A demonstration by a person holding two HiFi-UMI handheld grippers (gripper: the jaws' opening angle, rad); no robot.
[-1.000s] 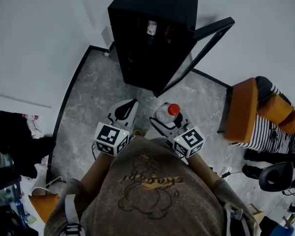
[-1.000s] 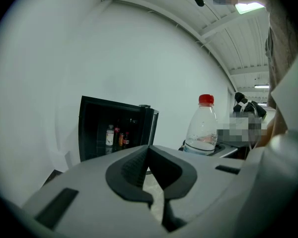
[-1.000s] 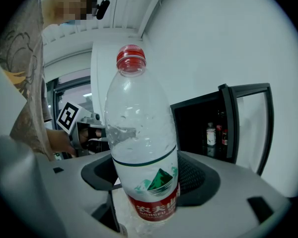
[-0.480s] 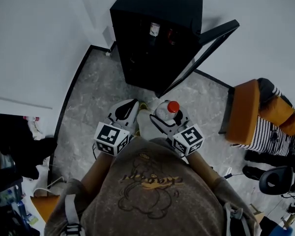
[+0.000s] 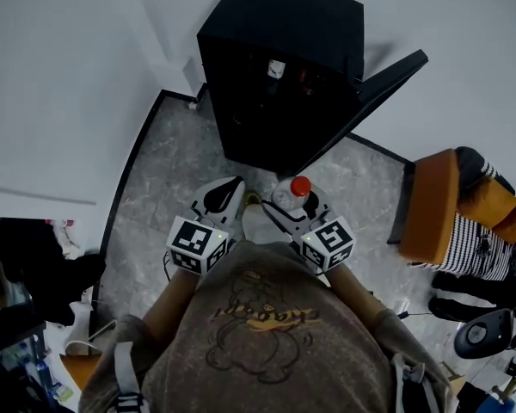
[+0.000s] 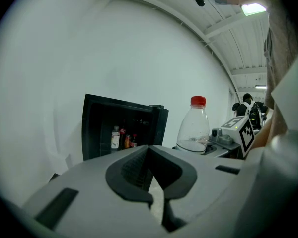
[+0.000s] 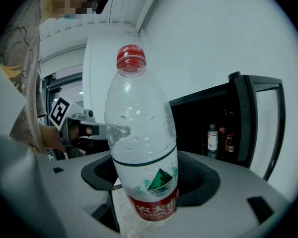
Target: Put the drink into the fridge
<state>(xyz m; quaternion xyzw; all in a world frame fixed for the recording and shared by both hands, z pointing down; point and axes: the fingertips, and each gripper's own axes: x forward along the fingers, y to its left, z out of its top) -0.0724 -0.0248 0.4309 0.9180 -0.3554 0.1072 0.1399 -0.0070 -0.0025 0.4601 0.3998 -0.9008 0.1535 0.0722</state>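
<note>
A clear plastic water bottle (image 7: pixel 141 148) with a red cap (image 5: pixel 301 185) and a red-and-white label stands upright between the jaws of my right gripper (image 5: pixel 291 209), which is shut on its lower body. My left gripper (image 5: pixel 220 198) hangs beside it on the left, shut, with its black pads (image 6: pixel 139 167) pressed together and nothing between them. Ahead stands the small black fridge (image 5: pixel 284 67); its glass door (image 5: pixel 378 89) is swung open to the right. Inside, several bottles (image 6: pixel 123 137) stand on a shelf. The held bottle (image 6: pixel 193 128) also shows in the left gripper view.
The fridge stands on a grey marble floor (image 5: pixel 168 179) against a white wall. An orange chair (image 5: pixel 434 205) with a striped cushion stands at the right. Dark bags and clutter (image 5: pixel 34 256) lie at the left, and a black office chair base (image 5: pixel 486 329) at the lower right.
The fridge has drawn a little lower and larger in the head view as I come closer. Both grippers keep their places; the bottle stays held.
</note>
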